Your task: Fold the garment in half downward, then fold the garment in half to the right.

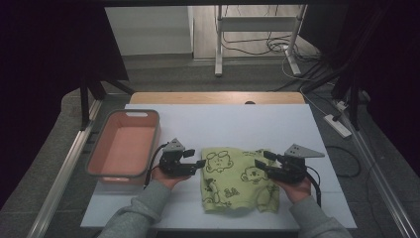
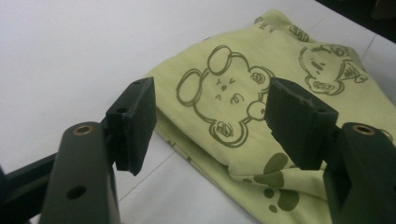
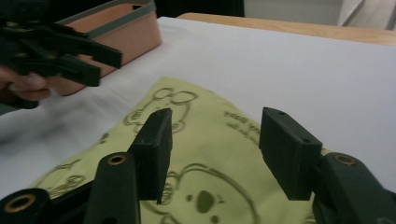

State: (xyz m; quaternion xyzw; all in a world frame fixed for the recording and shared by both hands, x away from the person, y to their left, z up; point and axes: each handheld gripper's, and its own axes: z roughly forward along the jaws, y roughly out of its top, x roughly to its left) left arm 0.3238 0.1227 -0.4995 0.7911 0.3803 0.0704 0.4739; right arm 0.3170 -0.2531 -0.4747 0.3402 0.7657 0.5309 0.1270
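A light green cloth (image 1: 236,178) printed with dark bear drawings lies folded on the white table cover (image 1: 223,124), near the front edge. My left gripper (image 1: 198,158) hovers at the cloth's left edge, open, nothing between its jaws; the left gripper view shows the cloth (image 2: 261,93) beyond the jaws. My right gripper (image 1: 259,161) hangs over the cloth's right part, open and empty, above the cloth (image 3: 205,140) in the right gripper view. The left gripper (image 3: 93,58) appears at the upper left of that view.
An empty salmon-coloured basket (image 1: 124,148) with a grey rim stands on the table's left side, also seen as the basket (image 3: 126,32) in the right gripper view. The table's wooden far edge (image 1: 218,97) lies beyond the white cover. Cables and a stand are on the floor behind.
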